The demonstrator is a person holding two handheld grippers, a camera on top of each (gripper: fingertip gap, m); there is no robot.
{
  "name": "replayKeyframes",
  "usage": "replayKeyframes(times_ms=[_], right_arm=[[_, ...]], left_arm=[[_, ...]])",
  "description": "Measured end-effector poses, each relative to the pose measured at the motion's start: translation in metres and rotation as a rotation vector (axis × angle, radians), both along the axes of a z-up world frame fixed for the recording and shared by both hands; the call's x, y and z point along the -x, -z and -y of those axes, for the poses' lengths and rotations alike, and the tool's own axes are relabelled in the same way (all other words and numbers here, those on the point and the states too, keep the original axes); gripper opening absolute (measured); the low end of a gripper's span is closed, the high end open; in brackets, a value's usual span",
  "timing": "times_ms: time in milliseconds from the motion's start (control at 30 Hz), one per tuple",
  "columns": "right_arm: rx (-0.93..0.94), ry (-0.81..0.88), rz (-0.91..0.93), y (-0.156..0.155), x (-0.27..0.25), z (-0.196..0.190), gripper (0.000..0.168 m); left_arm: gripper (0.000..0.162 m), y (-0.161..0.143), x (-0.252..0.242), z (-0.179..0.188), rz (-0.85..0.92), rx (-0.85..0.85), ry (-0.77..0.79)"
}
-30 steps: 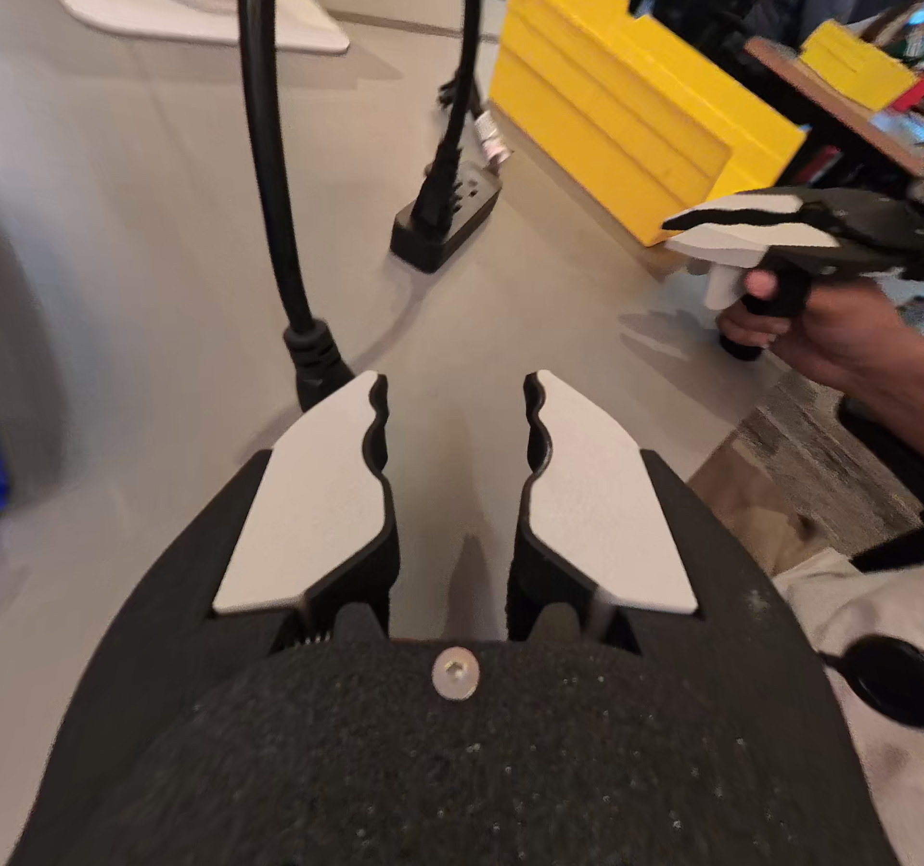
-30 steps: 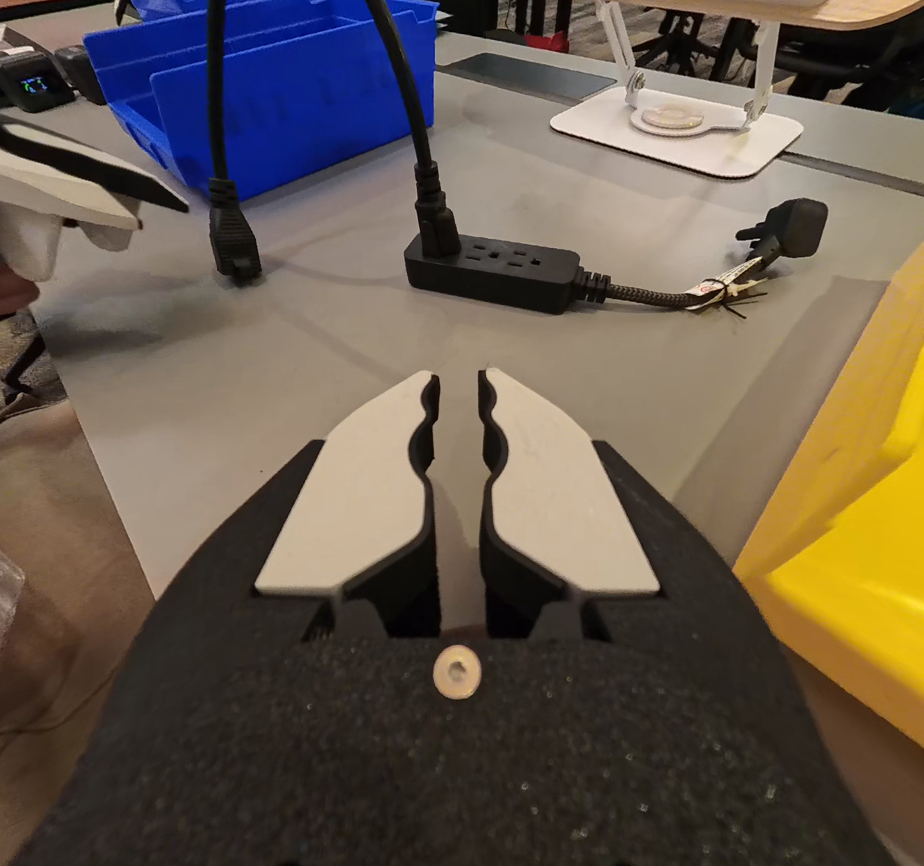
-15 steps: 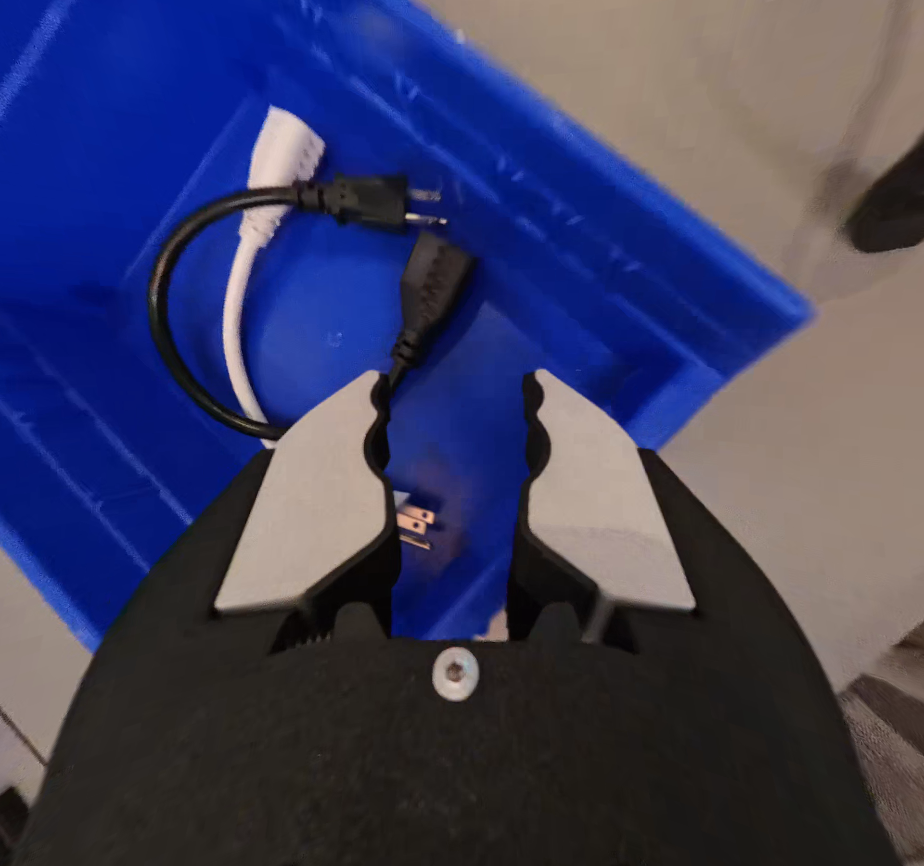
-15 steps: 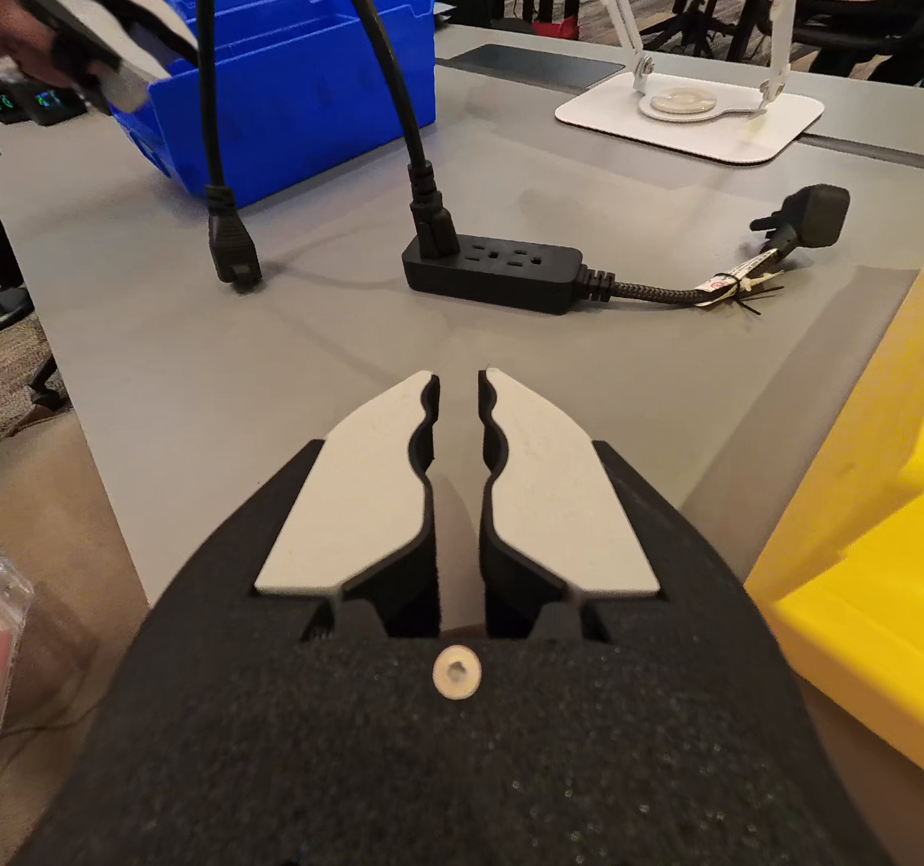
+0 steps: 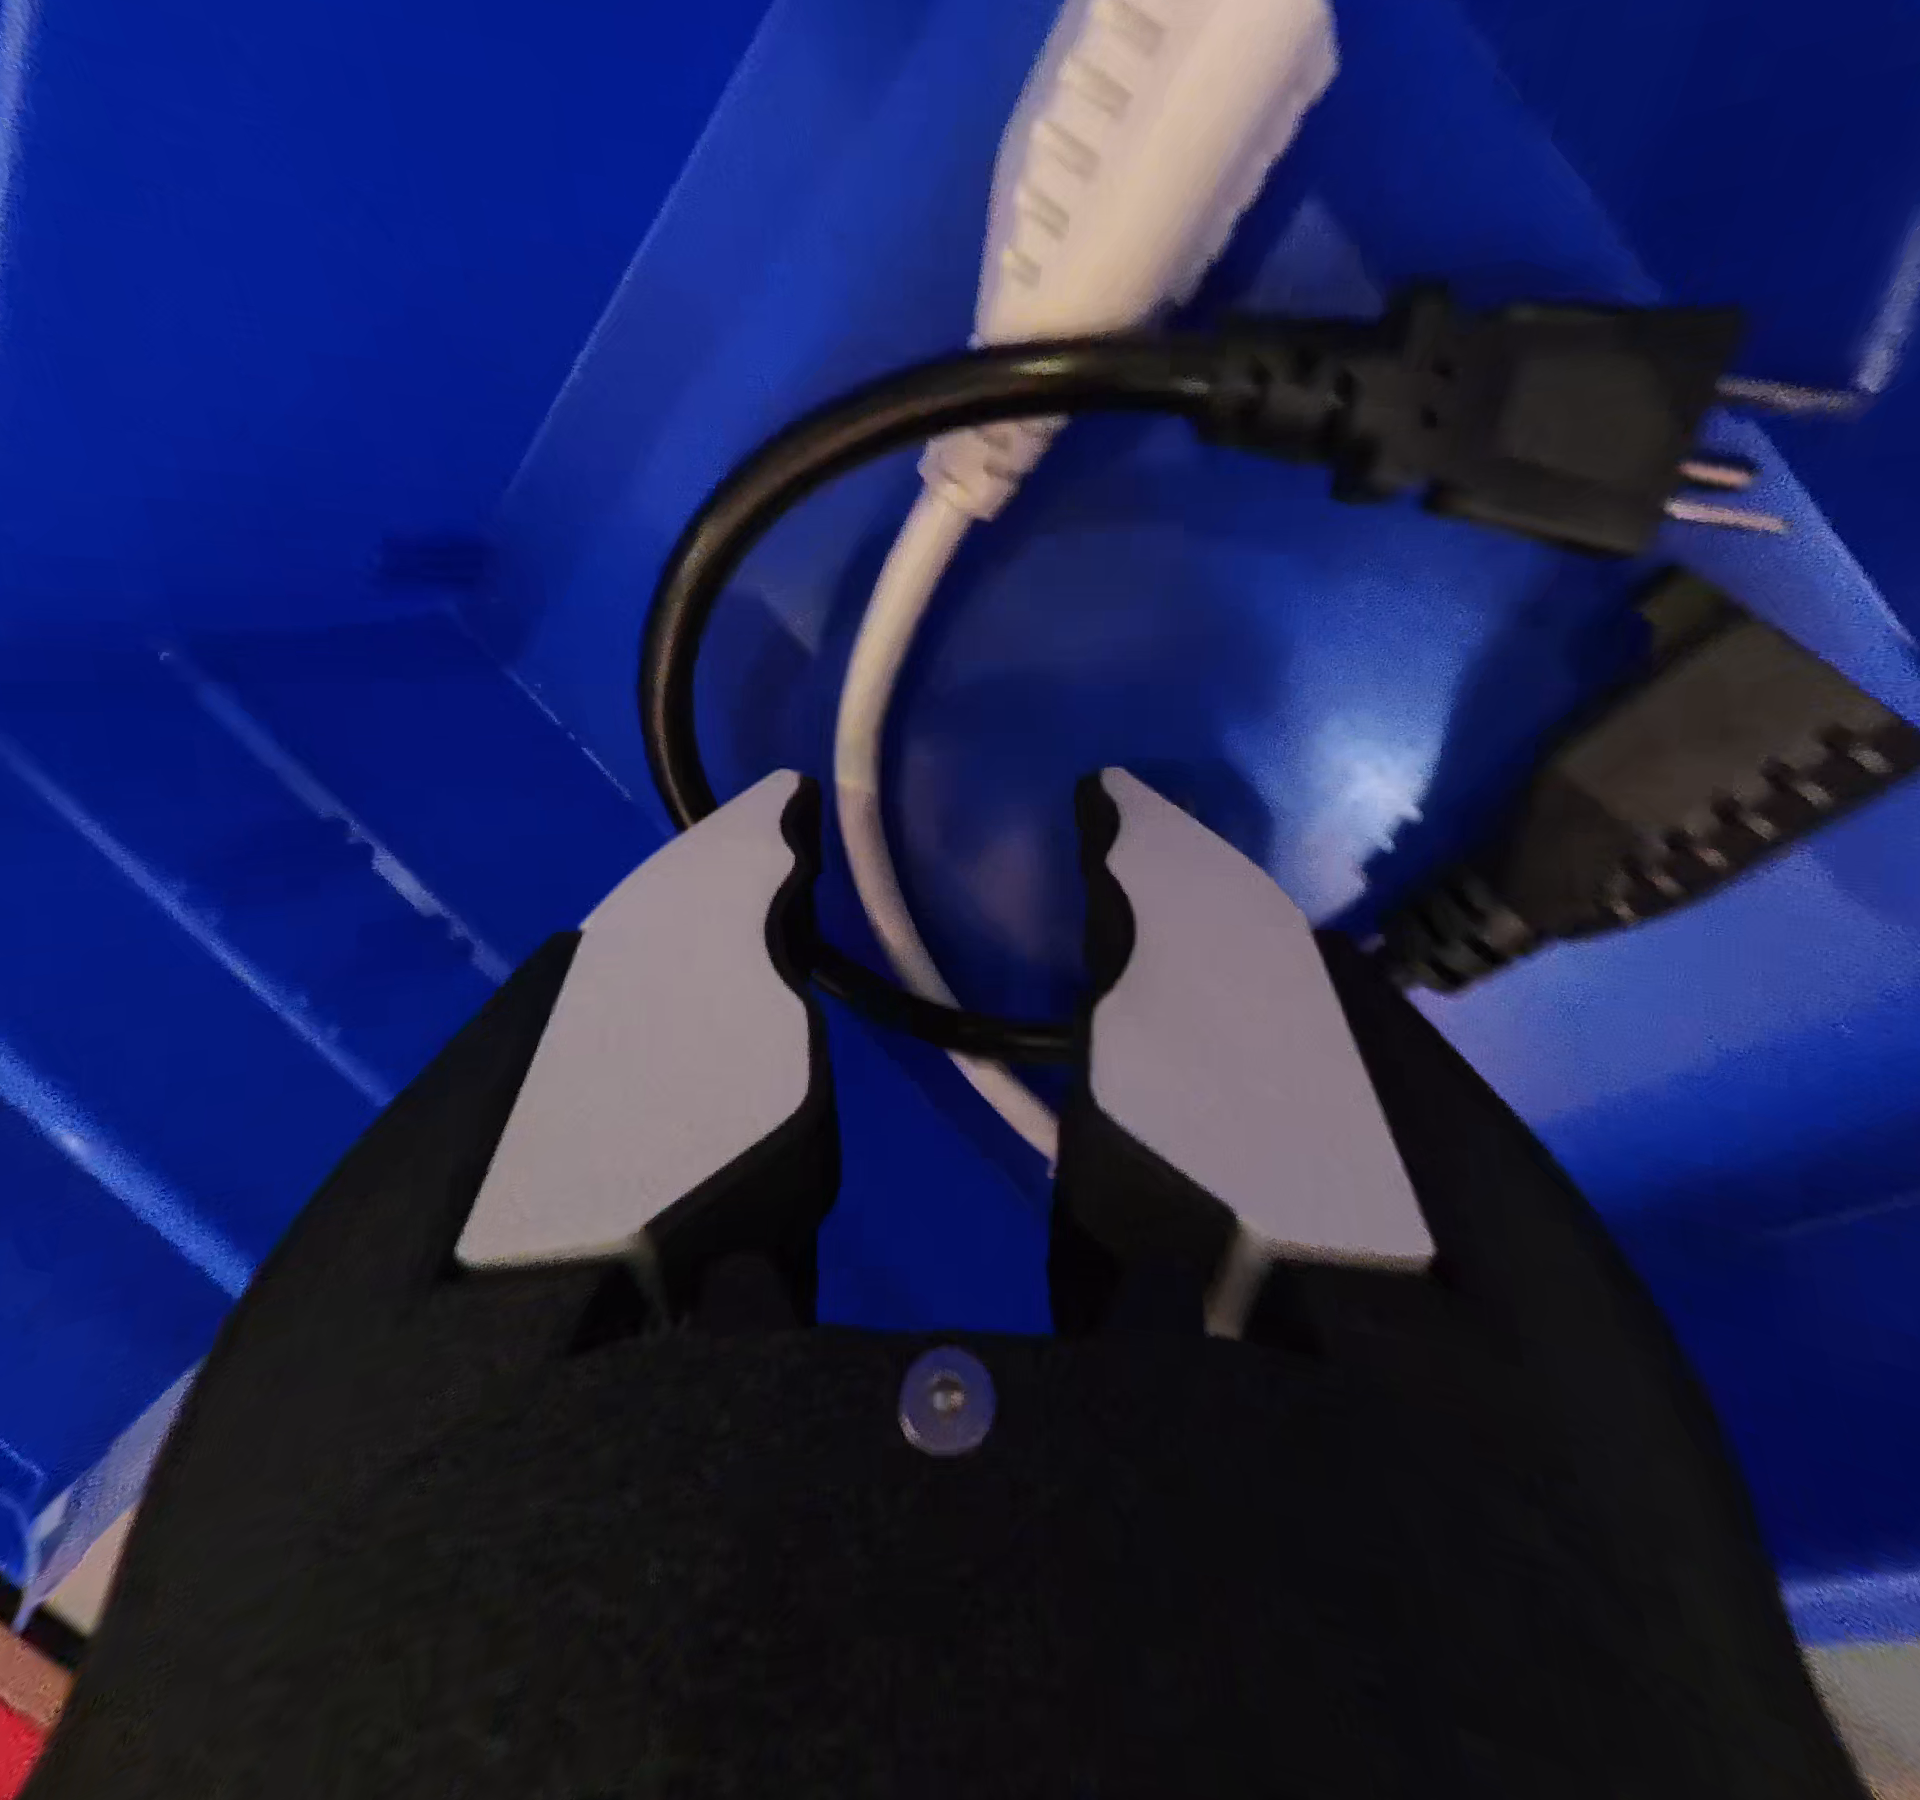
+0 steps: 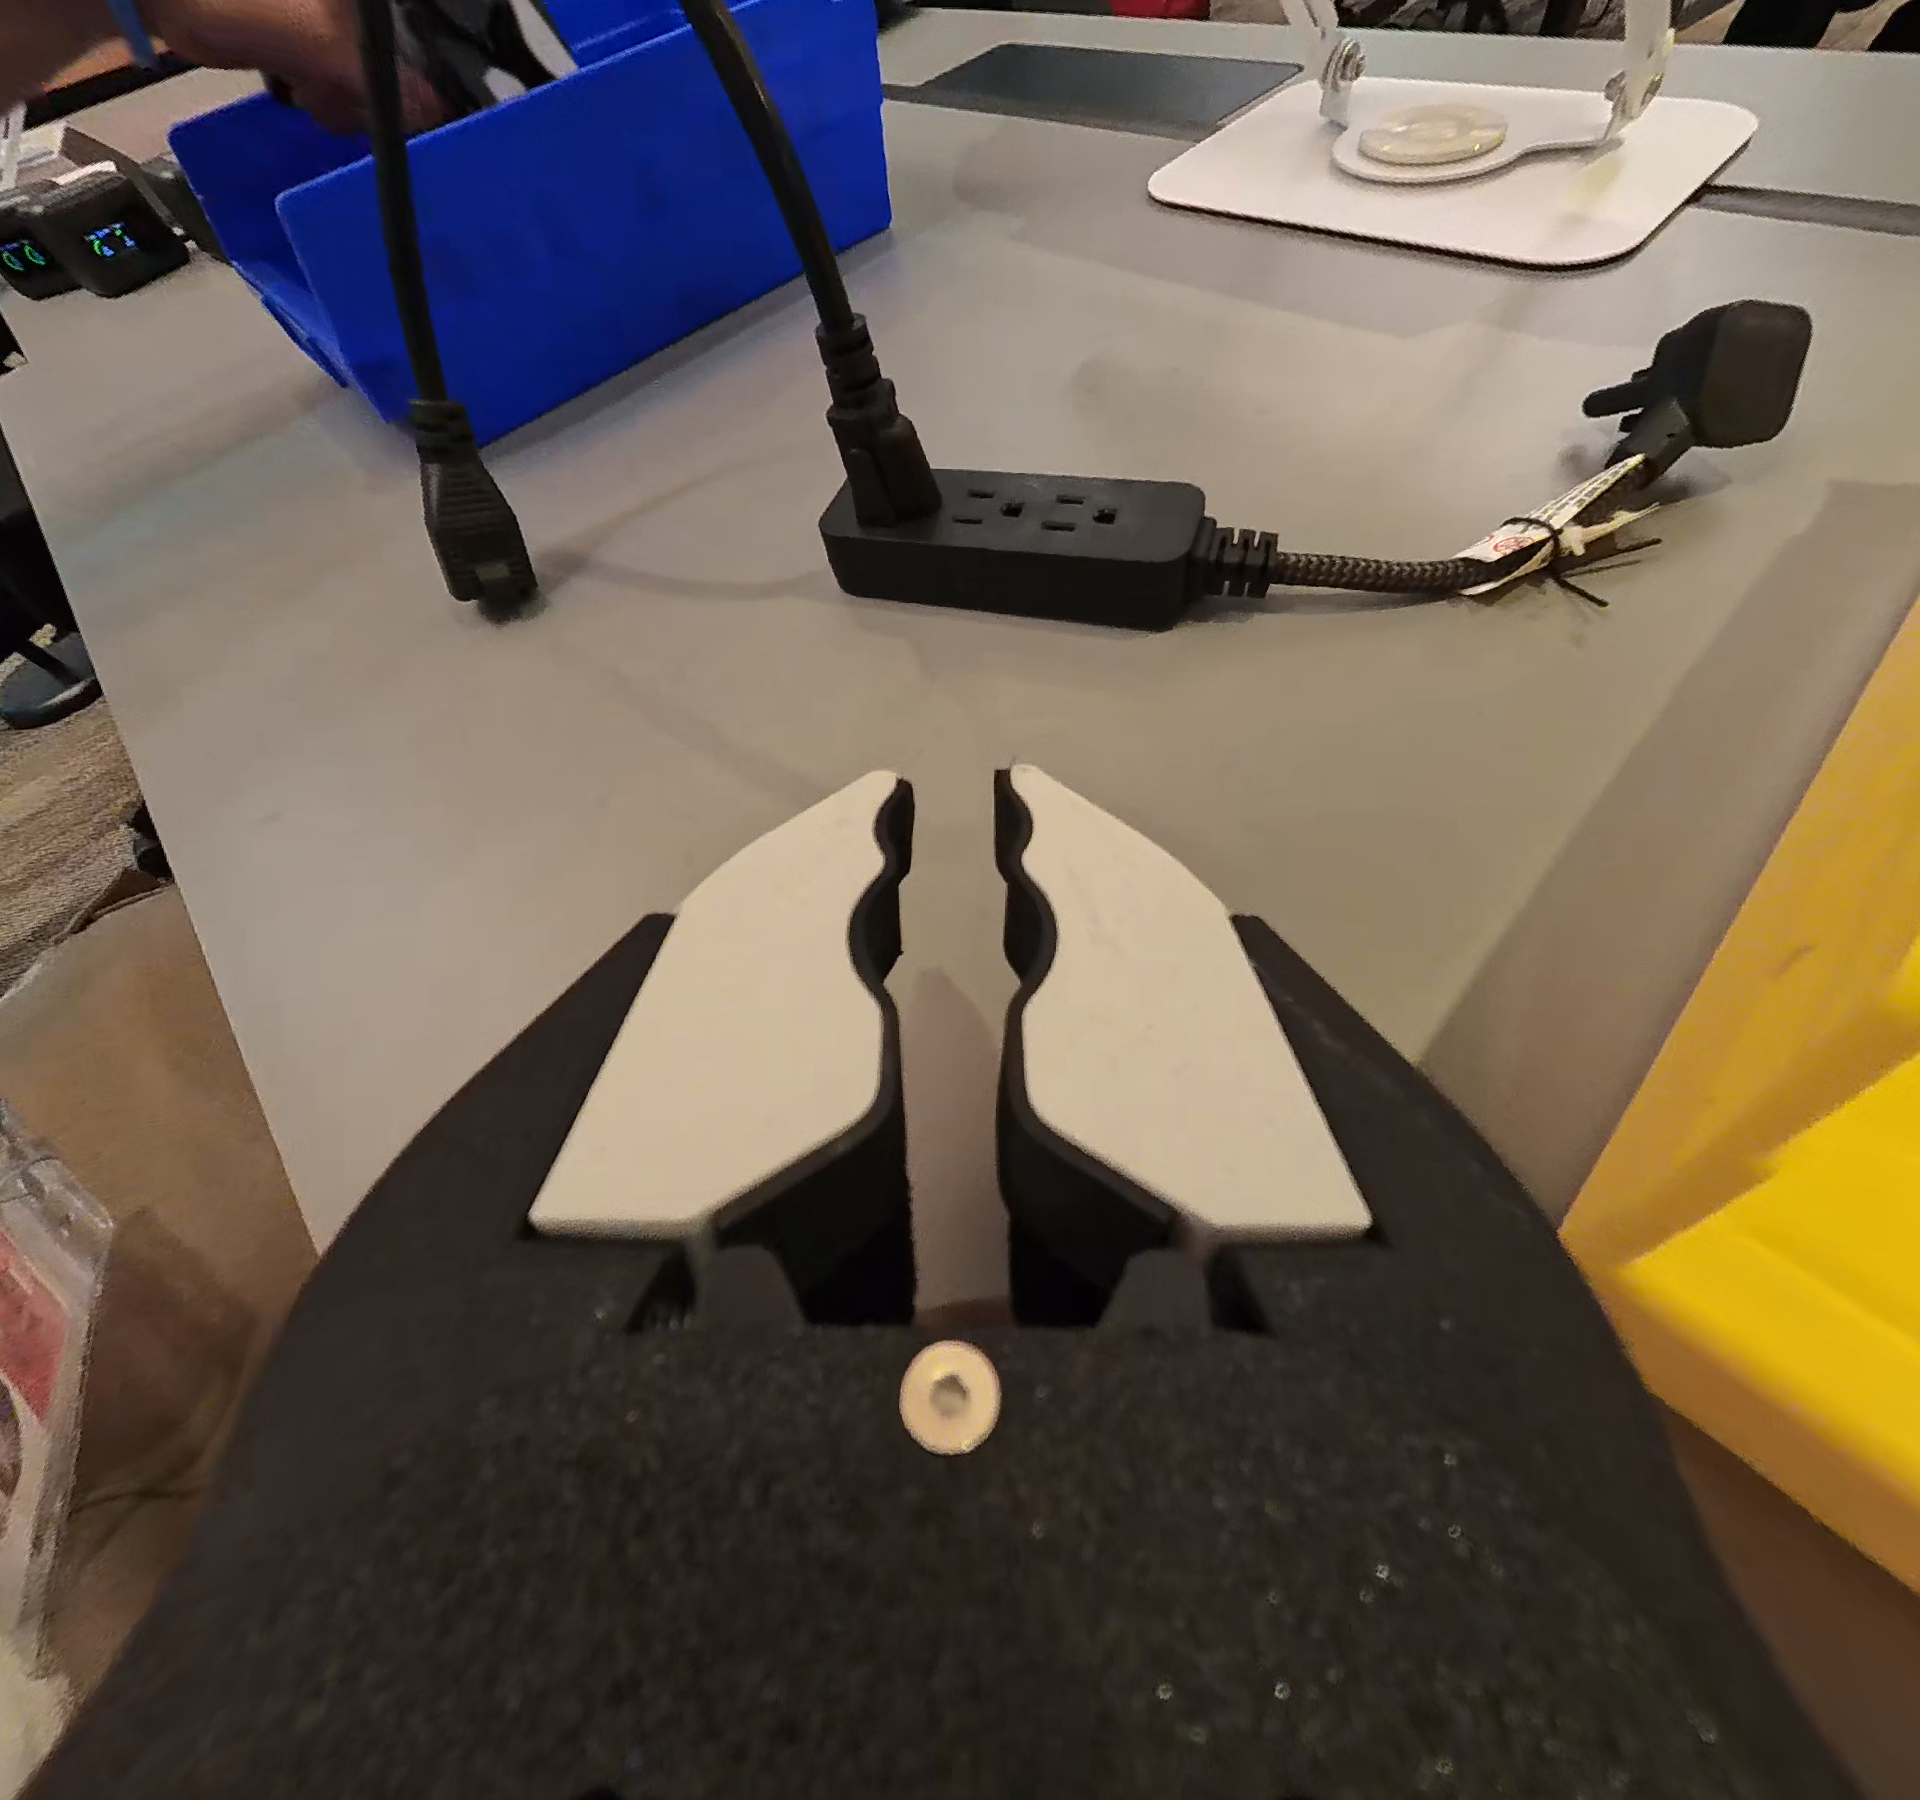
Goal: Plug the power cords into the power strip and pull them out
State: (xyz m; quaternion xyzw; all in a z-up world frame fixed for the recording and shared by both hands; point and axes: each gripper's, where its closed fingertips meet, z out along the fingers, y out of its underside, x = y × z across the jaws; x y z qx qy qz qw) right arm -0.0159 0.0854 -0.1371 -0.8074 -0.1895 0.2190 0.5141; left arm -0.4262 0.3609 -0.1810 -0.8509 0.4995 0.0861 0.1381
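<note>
My left gripper (image 5: 943, 784) is open, low inside the blue bin (image 5: 312, 400). A white cord (image 5: 1122, 109) runs between its fingers without being gripped. A short black cord (image 5: 1455, 420) loops across it, its pronged plug at the upper right and its socket end (image 5: 1714, 794) at the right. In the right wrist view, the black power strip (image 6: 1013, 545) lies on the grey table (image 6: 623, 815) with one black cord (image 6: 883, 451) plugged into its left outlet. That cord's other end (image 6: 473, 535) hangs just above the table. My right gripper (image 6: 954, 784) is empty, its fingers narrowly apart, near the table's front edge.
The blue bin (image 6: 582, 223) stands at the back left, with a hand and the left gripper (image 6: 457, 36) in it. A yellow bin (image 6: 1766, 1127) stands at the right. The strip's own plug (image 6: 1725, 368) and a white stand (image 6: 1455, 161) are behind. The tips of one gripper are about 50 cm away from the tips of the other.
My left gripper swung from over the table to the blue bin and dropped close to the cords in it. My right gripper stayed almost still with the same narrow gap.
</note>
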Motion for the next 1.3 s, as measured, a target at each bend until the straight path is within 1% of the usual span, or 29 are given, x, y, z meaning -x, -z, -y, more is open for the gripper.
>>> replayKeyframes(times_ms=[33, 67, 100, 133, 200, 300, 367, 433, 500, 567, 600, 633, 667, 733, 767, 833, 867, 933, 1000, 1100, 1167, 1200, 1233, 1300], right_arm=[[0.002, -0.002, 0.000, 0.000, 0.000, 0.000, 0.014], [0.001, -0.004, -0.001, 0.000, 0.000, 0.000, 0.014], [-0.001, -0.005, -0.001, 0.000, 0.000, 0.000, 0.014], [-0.001, -0.007, -0.002, 0.000, 0.001, 0.001, 0.014], [-0.001, -0.012, -0.004, 0.000, 0.001, 0.001, 0.014], [-0.006, -0.017, -0.006, -0.001, 0.002, 0.002, 0.014], [-0.011, -0.017, -0.006, -0.002, 0.002, 0.003, 0.014], [-0.011, -0.021, -0.007, -0.002, 0.003, 0.004, 0.014], [-0.016, -0.025, -0.004, -0.002, 0.004, 0.006, 0.014], [-0.021, -0.031, 0.005, -0.002, 0.005, 0.008, 0.014], [-0.023, -0.035, 0.010, -0.002, 0.006, 0.008, 0.014], [-0.025, -0.038, 0.016, -0.002, 0.007, 0.009, 0.014], [-0.029, -0.041, 0.022, -0.002, 0.008, 0.009, 0.014], [-0.050, -0.051, 0.013, -0.007, 0.012, 0.011, 0.015], [-0.075, -0.067, -0.018, -0.014, 0.017, 0.012, 0.016], [-0.122, -0.131, -0.123, -0.040, 0.033, 0.014, 0.017], [-0.136, -0.160, -0.147, -0.053, 0.042, 0.011, 0.017], [-0.149, -0.233, -0.169, -0.080, 0.067, 0.000, 0.024], [-0.141, -0.344, -0.189, -0.110, 0.105, -0.015, 0.033], [-0.165, -0.406, -0.107, -0.156, 0.160, -0.060, 0.038], [-0.170, -0.389, -0.093, -0.191, 0.191, -0.099, 0.034], [-0.137, -0.388, -0.091, -0.201, 0.207, -0.117, 0.035], [-0.083, -0.400, -0.085, -0.205, 0.224, -0.135, 0.037], [0.027, -0.398, -0.075, -0.201, 0.250, -0.168, 0.040]], left_arm=[[0.045, 0.004, 0.000, -0.005, -0.019, 0.002, -0.012], [0.030, 0.006, -0.002, -0.011, -0.018, 0.003, -0.025], [0.025, 0.007, -0.004, -0.015, -0.012, 0.004, -0.039], [0.016, 0.008, -0.003, -0.019, -0.021, -0.004, -0.052], [0.014, 0.010, 0.001, -0.024, -0.056, -0.039, -0.036], [0.010, 0.002, 0.002, -0.019, -0.081, -0.072, -0.022], [0.009, -0.020, 0.003, -0.016, -0.085, -0.163, -0.007], [0.008, -0.057, 0.004, -0.013, -0.060, -0.297, -0.021], [0.008, -0.101, 0.006, -0.012, 0.003, -0.468, -0.055], [0.008, -0.145, 0.013, -0.013, 0.075, -0.675, -0.121], [0.008, -0.161, 0.015, -0.011, 0.119, -0.763, -0.147], [0.009, -0.171, 0.015, -0.007, 0.159, -0.827, -0.157], [0.008, -0.174, 0.014, -0.003, 0.189, -0.863, -0.161], [0.008, -0.169, 0.009, 0.005, 0.230, -0.891, -0.159], [0.008, -0.166, 0.006, 0.009, 0.255, -0.891, -0.152], [0.008, -0.155, -0.006, 0.016, 0.333, -0.855, -0.147], [0.008, -0.150, -0.012, 0.019, 0.363, -0.831, -0.144], [0.008, -0.145, -0.019, 0.023, 0.365, -0.848, -0.132], [0.008, -0.147, -0.026, 0.027, 0.376, -0.864, -0.123], [0.008, -0.151, -0.037, 0.035, 0.434, -0.851, -0.114], [0.008, -0.152, -0.042, 0.040, 0.443, -0.852, -0.105], [0.008, -0.153, -0.044, 0.042, 0.450, -0.850, -0.104], [0.008, -0.153, -0.045, 0.044, 0.456, -0.849, -0.104], [0.008, -0.154, -0.047, 0.046, 0.468, -0.854, -0.103]])
